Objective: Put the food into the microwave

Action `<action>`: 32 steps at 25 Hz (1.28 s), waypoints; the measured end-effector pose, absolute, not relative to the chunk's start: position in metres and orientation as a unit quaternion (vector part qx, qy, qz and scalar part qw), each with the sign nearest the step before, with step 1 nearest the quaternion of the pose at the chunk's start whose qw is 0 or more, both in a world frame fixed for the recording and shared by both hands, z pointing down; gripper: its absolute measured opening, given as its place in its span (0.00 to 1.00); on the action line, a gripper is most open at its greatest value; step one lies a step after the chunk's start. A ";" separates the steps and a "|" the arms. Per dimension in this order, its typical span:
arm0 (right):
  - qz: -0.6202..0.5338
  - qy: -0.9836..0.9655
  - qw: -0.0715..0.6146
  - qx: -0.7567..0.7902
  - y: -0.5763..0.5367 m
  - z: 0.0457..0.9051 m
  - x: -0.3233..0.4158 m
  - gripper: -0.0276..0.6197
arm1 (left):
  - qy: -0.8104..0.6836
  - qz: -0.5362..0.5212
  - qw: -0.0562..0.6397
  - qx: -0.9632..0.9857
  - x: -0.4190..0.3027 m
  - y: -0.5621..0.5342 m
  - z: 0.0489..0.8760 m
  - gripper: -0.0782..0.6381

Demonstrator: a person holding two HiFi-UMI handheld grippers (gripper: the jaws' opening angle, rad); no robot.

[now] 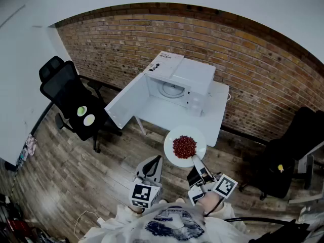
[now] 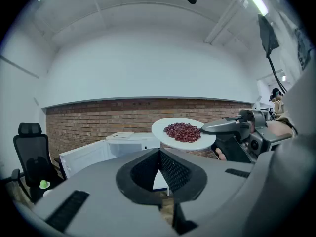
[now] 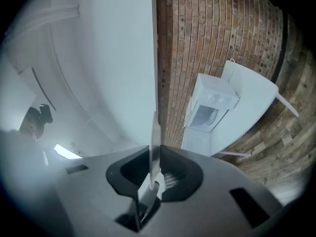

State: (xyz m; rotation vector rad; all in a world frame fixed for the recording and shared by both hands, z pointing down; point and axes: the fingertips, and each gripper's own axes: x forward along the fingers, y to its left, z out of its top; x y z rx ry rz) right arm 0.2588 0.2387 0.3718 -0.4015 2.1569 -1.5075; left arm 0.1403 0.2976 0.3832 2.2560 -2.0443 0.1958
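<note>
A white plate (image 1: 173, 137) with a heap of red beans (image 1: 184, 146) hangs level in the air in front of the table. My right gripper (image 1: 197, 161) is shut on its near rim. In the right gripper view the plate (image 3: 154, 132) runs edge-on between the pads. The white microwave (image 1: 178, 85) stands on the white table (image 1: 215, 116), its door (image 1: 125, 104) swung wide open to the left and its cavity showing. My left gripper (image 1: 155, 162) is low and left of the plate, shut with nothing in it. The left gripper view shows the plate (image 2: 170, 132), the beans (image 2: 182, 131) and the microwave (image 2: 127, 141).
A black office chair (image 1: 71, 97) stands left of the table with two small round greenish things (image 1: 85, 115) on its seat. Another black chair (image 1: 296, 146) is at the right. A brick wall (image 1: 253, 59) runs behind the table. The floor is wooden planks.
</note>
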 end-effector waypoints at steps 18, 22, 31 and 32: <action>-0.580 0.772 0.223 -0.131 0.234 0.391 0.266 0.13 | -0.693 0.071 0.050 0.716 0.144 0.298 0.388 0.12; -0.580 0.777 0.215 -0.117 0.229 0.393 0.267 0.13 | -0.702 0.076 0.043 0.706 0.149 0.296 0.390 0.12; -0.579 0.780 0.218 -0.101 0.211 0.394 0.262 0.13 | -0.714 0.075 0.048 0.694 0.144 0.286 0.394 0.12; -0.579 0.779 0.219 -0.101 0.208 0.395 0.259 0.13 | -0.714 0.074 0.049 0.694 0.140 0.284 0.395 0.12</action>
